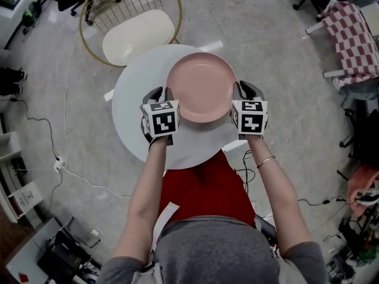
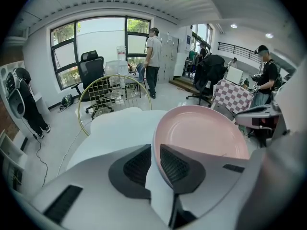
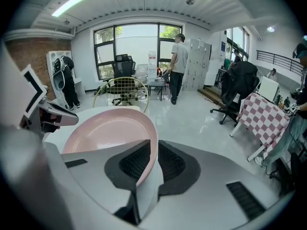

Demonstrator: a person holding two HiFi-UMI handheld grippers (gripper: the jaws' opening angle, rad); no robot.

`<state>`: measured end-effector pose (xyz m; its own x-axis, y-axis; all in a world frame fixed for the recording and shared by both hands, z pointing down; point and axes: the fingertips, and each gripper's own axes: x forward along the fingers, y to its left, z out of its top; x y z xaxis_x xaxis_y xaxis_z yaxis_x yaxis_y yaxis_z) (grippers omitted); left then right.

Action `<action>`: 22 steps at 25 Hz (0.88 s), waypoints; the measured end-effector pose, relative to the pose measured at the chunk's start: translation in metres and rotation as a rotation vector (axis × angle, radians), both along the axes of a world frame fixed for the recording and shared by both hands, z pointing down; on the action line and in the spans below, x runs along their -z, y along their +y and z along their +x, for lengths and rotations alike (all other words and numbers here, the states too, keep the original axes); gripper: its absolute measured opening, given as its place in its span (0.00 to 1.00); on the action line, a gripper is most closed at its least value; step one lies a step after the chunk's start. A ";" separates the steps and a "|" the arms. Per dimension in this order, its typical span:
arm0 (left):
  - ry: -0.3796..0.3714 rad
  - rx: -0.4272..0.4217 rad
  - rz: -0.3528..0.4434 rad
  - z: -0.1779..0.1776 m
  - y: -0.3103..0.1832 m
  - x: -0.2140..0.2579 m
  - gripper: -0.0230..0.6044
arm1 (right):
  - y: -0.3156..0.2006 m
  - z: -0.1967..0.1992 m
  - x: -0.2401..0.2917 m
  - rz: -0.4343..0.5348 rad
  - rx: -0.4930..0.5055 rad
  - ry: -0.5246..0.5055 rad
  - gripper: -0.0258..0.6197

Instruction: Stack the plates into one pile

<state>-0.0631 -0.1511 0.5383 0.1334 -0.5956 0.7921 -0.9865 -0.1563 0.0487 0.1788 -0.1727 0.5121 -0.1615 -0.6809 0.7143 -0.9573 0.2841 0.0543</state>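
Left tool (image 2: 154, 150) and right tool (image 3: 152, 150) each clamp opposite rims of the pink plate (image 1: 200, 86), held over the white desk (image 1: 135, 102). Looks like mid-carry. Next up is lowering it level onto another plate, though none's in sight.

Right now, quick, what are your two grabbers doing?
Left gripper: closed on the rim of the pink plate.
Right gripper: closed on the opposite rim of the same plate.
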 end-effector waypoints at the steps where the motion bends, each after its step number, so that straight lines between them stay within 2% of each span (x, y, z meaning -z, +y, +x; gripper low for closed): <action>1: 0.003 0.000 0.007 0.001 0.000 0.003 0.15 | 0.000 -0.001 0.003 0.009 0.002 -0.010 0.14; 11: 0.042 -0.014 0.087 0.002 0.009 0.036 0.09 | 0.015 -0.021 0.044 0.099 0.027 -0.128 0.14; 22: 0.089 -0.046 0.224 0.000 0.034 0.081 0.06 | 0.049 -0.039 0.097 0.211 0.066 -0.276 0.13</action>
<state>-0.0632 -0.1173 0.4568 0.2277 -0.7467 0.6250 -0.9715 -0.2176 0.0939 0.1398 -0.1240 0.4156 -0.3771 -0.7906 0.4824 -0.9241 0.3556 -0.1397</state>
